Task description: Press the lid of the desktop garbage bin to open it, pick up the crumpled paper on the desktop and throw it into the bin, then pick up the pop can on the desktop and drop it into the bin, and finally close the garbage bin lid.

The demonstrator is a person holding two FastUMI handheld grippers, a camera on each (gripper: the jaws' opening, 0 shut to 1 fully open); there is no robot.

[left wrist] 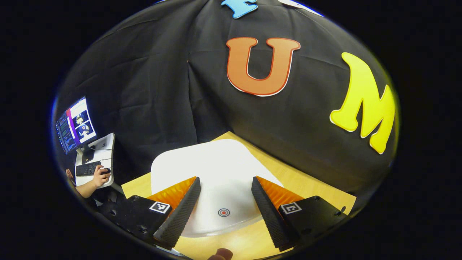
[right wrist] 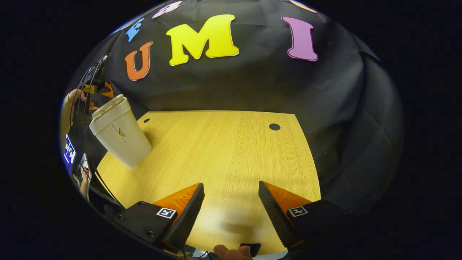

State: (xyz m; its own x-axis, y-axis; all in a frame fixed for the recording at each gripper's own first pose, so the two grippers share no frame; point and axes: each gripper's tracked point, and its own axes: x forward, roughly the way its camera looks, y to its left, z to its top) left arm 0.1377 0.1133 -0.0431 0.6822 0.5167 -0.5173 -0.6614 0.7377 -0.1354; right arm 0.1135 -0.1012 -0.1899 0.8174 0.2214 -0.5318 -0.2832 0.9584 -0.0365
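Left gripper view: the left gripper hangs just above the garbage bin lid, jaws released and spread wide, neither touching it. The white lid lies closed between and beyond the jaws; a small ringed mark sits on it between them. The bin's contents are hidden. Past the lid, the wooden bench meets the booth wall. Far left of the jaws, a hand rests by a keyboard below a monitor.

Right gripper view: the right gripper, jaws released and holding nothing, hovers over bare bench. The garbage bin, seen from outside with its lid down, stands far left of the jaws, the left gripper just above it.
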